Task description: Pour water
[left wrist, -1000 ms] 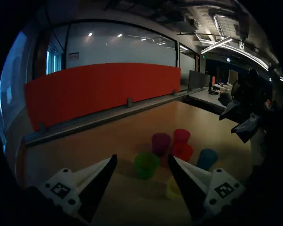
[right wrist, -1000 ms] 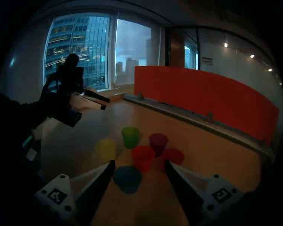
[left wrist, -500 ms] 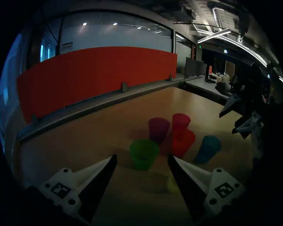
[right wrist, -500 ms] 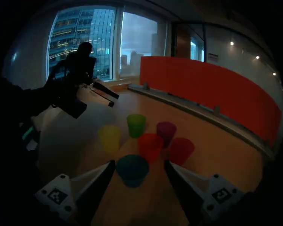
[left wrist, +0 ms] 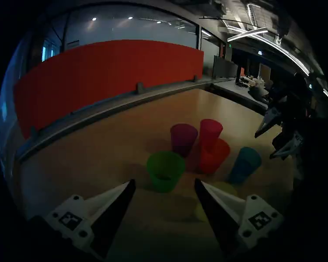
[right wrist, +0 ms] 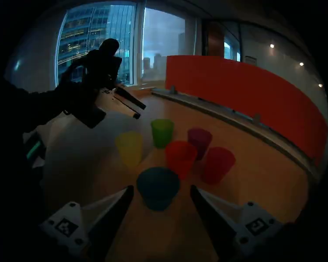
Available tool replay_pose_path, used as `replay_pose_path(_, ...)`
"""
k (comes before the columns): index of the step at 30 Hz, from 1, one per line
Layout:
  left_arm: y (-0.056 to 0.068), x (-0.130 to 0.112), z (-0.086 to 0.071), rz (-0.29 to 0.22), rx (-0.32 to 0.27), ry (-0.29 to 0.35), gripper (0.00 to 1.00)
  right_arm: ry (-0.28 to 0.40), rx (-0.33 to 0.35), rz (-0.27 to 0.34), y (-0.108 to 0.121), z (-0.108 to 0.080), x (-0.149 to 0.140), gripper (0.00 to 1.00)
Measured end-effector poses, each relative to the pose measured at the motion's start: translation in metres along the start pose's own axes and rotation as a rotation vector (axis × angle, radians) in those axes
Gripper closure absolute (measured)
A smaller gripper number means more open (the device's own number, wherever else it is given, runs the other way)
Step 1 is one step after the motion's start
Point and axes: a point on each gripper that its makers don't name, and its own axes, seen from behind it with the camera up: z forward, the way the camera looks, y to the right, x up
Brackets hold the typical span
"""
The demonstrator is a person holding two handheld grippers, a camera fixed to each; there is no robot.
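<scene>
Near the middle of the wooden table [left wrist: 98, 153], six plastic cups stand upright in a loose cluster, all mouths up. A green cup [left wrist: 165, 170] stands at the side of the cluster towards the left gripper [left wrist: 164, 181]. Behind it towards the table's far edge are a purple cup [left wrist: 183, 138] and a crimson cup [left wrist: 210, 133], side by side. A red cup [left wrist: 213, 156] stands just in front of the crimson one, close enough that they may be touching. A blue cup [left wrist: 245, 163] stands a little apart on the side towards the right gripper [right wrist: 161, 188]. A yellow cup [left wrist: 216, 192] is partly hidden behind one of the left gripper's fingers. The light is dim, so I cannot tell whether any cup holds water.

The left gripper hovers above the table with its fingers spread wide and nothing between them; the green cup lies just ahead of its tips. In the right gripper view the right gripper's fingers are likewise spread, with the blue cup just beyond the gap and apparently untouched. Each gripper shows dark and small in the other's view, held up off the table on opposite sides of the cluster.

A red partition [left wrist: 107, 74] runs along the table's far edge, with a glass wall above it. Tall windows [right wrist: 94, 48] stand past the table's end.
</scene>
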Motion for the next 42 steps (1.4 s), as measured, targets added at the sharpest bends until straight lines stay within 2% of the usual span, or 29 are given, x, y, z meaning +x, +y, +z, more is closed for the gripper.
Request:
replay_pose_path(15, -0.004, -0.018, 0.040, -0.003, -0.023, -0.095, 0.00, -0.037, 0.008, -0.024, -0.003, 0.020, -0.015, 0.00)
replay_pose_path(26, -0.005, -0.021, 0.064, -0.007, -0.042, -0.124, 0.00, -0.058, 0.009, -0.028, -0.002, 0.031, -0.023, 0.00)
replay_pose_path(42, 0.006, -0.014, 0.088, 0.021, -0.074, -0.141, 0.00, -0.075, 0.015, -0.039, -0.005, 0.050, -0.026, 0.00)
